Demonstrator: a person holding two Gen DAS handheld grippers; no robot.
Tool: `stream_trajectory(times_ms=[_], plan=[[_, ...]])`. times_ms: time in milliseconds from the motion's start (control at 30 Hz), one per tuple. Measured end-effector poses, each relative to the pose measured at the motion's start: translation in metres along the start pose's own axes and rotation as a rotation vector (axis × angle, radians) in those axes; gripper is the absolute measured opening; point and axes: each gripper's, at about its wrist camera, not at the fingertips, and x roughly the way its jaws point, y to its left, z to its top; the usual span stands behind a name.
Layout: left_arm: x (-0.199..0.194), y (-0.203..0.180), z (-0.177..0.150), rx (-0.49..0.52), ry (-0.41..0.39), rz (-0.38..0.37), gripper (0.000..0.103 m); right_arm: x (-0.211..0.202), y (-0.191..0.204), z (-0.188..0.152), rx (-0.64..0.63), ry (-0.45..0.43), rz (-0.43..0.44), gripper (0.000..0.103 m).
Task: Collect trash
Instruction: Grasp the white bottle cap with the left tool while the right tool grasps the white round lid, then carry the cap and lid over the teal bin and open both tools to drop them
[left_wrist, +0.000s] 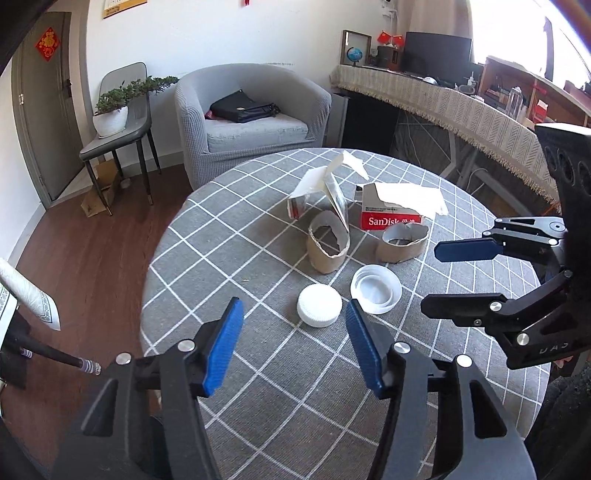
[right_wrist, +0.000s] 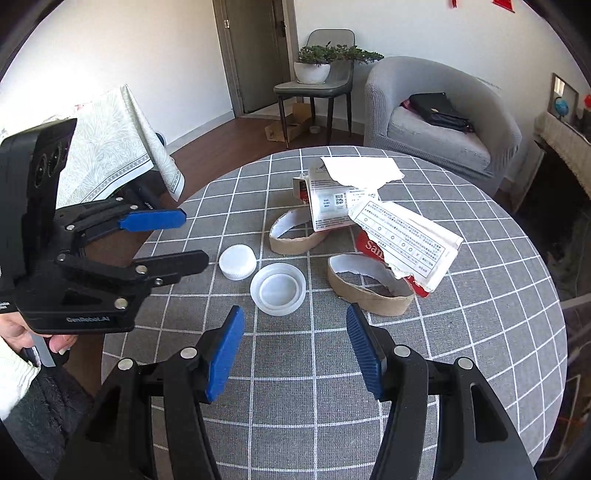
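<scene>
Trash lies on a round table with a grey checked cloth (left_wrist: 258, 369) (right_wrist: 480, 350): a white ribbed cap (left_wrist: 319, 305) (right_wrist: 237, 261), a clear plastic lid (left_wrist: 376, 288) (right_wrist: 277, 289), two torn cardboard rings (left_wrist: 328, 245) (left_wrist: 402, 243) (right_wrist: 295, 236) (right_wrist: 369, 286), a torn red SanDisk box (left_wrist: 389, 216) (right_wrist: 371, 249) and torn printed paper (left_wrist: 332, 188) (right_wrist: 406, 229). My left gripper (left_wrist: 293, 350) (right_wrist: 181, 240) is open and empty, just short of the ribbed cap. My right gripper (right_wrist: 295, 350) (left_wrist: 439, 277) is open and empty, just short of the clear lid.
A grey armchair (left_wrist: 255, 114) (right_wrist: 443, 122) with a black bag stands behind the table. A chair with a potted plant (left_wrist: 114, 110) (right_wrist: 317, 66) stands by the door. A long cloth-covered desk (left_wrist: 461, 107) runs at the right. Another cloth-covered table (right_wrist: 110, 147) stands at the left.
</scene>
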Motion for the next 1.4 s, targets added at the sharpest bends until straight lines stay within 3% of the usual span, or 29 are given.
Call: stream_trajectory(times_ms=[300,433,900,1100,1400], plan=[[0.032,-0.013,0.003,0.018,0.064,0.021,0.047,0.004,-0.008,-0.006,0.007,0.028,0.025,0.058],[0.033,-0.011,0.005,0.006,0.061,0.034,0.033,0.006,-0.010,-0.008,0.013,0.035,0.036,0.058],[0.008,0.009,0.001,-0.045,0.032,0.034,0.032,0.034,0.019,0.004,-0.065,0.069,0.014,0.058],[-0.012,0.032,-0.010,-0.082,0.022,0.062,0.032,0.042,0.029,0.012,-0.091,0.065,-0.021,0.040],[-0.045,0.073,-0.031,-0.135,0.009,0.128,0.032,0.047,0.056,0.030,-0.111,0.038,-0.012,0.040]])
